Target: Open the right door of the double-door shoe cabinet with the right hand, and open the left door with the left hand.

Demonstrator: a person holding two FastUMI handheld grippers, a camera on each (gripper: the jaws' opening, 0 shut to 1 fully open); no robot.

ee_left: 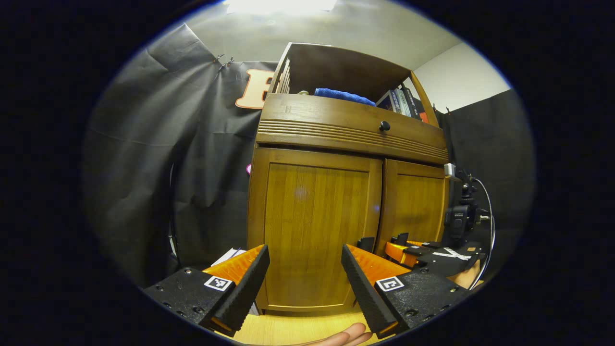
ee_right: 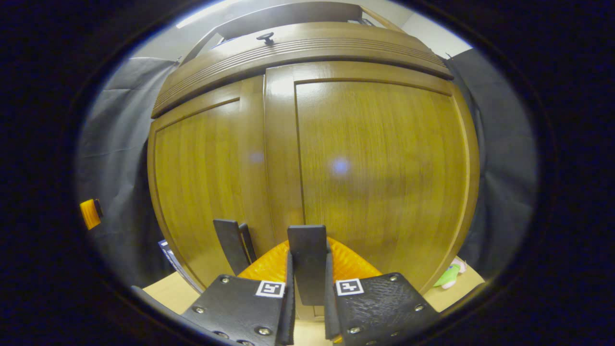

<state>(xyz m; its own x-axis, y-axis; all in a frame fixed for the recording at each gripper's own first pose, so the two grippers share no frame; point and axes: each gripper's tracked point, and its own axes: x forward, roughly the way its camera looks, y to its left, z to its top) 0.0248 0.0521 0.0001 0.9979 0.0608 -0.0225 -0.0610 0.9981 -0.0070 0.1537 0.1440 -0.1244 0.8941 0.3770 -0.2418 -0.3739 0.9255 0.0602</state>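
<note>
The brown wooden shoe cabinet has both doors shut flush. My left gripper is open and held a short way in front of the left door, touching nothing. A black handle tab sits low on that door beside the seam. My right gripper is shut on the black handle tab at the bottom of the right door. The left door's tab stands free just left of it. Seen from the left gripper view, the right gripper is low at the right door.
Above the doors is a drawer with a dark knob. The open shelf holds a blue cloth and books. A camera on a stand is right of the cabinet, papers left, a green object by its right foot.
</note>
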